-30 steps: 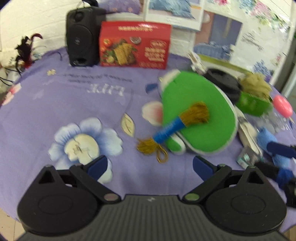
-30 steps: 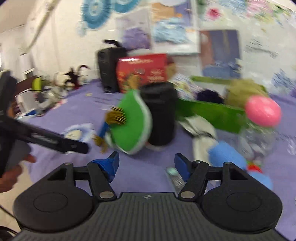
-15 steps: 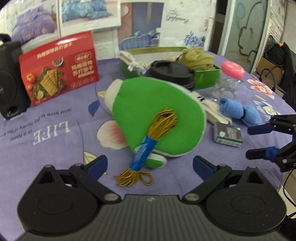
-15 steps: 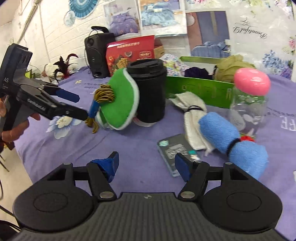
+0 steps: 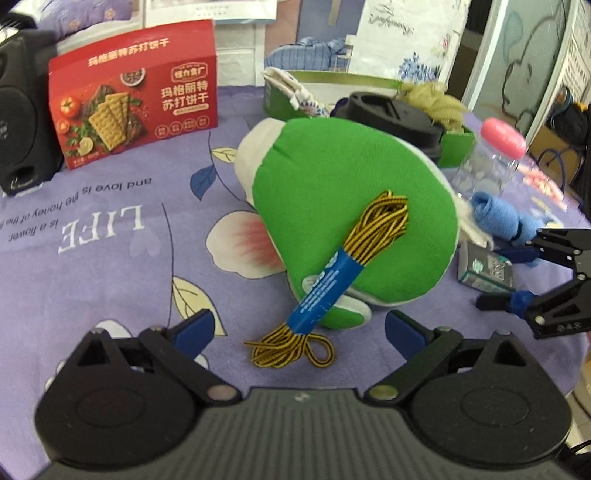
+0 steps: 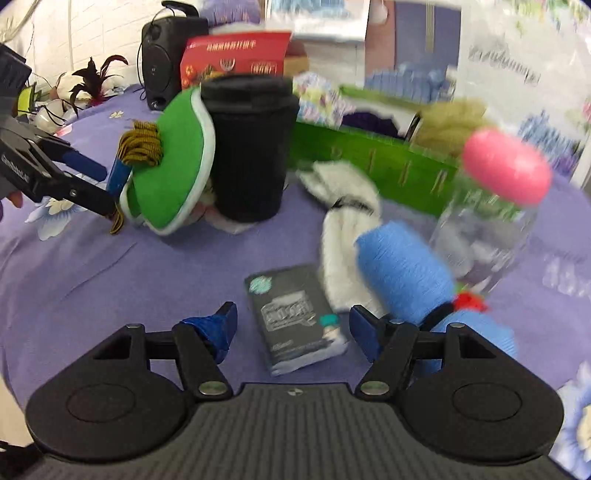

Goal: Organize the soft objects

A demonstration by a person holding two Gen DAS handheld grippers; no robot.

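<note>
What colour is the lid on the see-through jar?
Pink. The jar lid shows best in the right wrist view.

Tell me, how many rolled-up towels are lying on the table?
2: a blue towel roll beside the pink-lidded jar, and a white towel roll just left of it. Others may be hidden.

We see a counter point(image 5: 110, 258) draped in a purple flowered cloth with printed lettering. Behind it, at the top of the frame, bedding posters point(image 5: 402, 33) hang on the wall, and white painted brick point(image 6: 85, 33) fills the upper left of the right wrist view. Light is bright and even.
</note>
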